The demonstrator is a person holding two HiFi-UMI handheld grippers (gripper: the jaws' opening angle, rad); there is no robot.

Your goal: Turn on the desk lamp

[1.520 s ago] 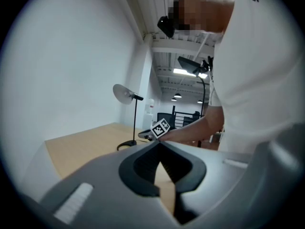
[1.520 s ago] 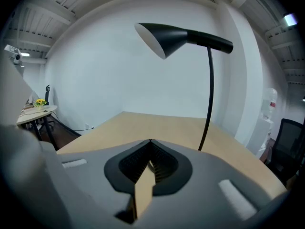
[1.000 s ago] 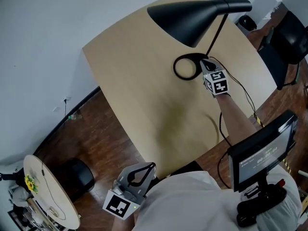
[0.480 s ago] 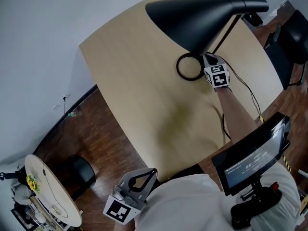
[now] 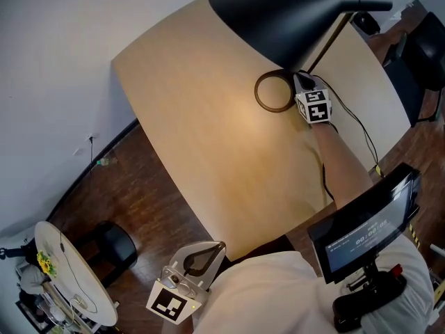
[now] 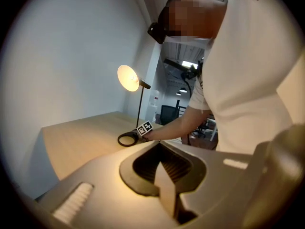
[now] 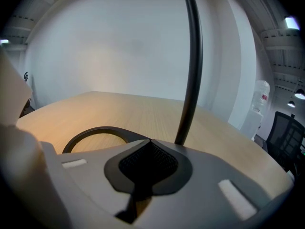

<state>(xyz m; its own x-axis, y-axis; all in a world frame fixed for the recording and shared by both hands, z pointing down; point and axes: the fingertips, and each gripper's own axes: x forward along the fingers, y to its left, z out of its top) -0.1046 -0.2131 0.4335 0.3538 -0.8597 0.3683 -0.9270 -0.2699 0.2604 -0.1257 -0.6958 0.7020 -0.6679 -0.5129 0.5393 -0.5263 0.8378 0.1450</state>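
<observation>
Across the middle of the head view lay the pale wooden desk with rounded corners (image 5: 195, 145), set against a white wall, with dark plank flooring (image 5: 156, 193) below its near edge.

Black metal desk lamp (image 5: 278, 16) stood toward the far right part of the desk. Its cone shade hung over the desktop, and its thin black stem (image 5: 327, 42) sloped down to the flat black ring base (image 5: 256, 92) resting on the wood. The lamp was lit: the shade's mouth glowed in the left gripper view, and warm light fell on the desk left of the ring.

Right gripper (image 5: 300, 84) was stretched out on a bare forearm to the foot of the stem, at the ring's right side. Its jaws were pressed together with nothing between them. The stem rose just behind the tips; contact with the base could not be confirmed.

Left gripper (image 5: 217, 246) was held off the desk, over the floor beside the white-shirted torso, well apart from the lamp. Its jaws met and held nothing.

Small dark screen on a stand (image 5: 368, 228) sat at lower right.
</observation>
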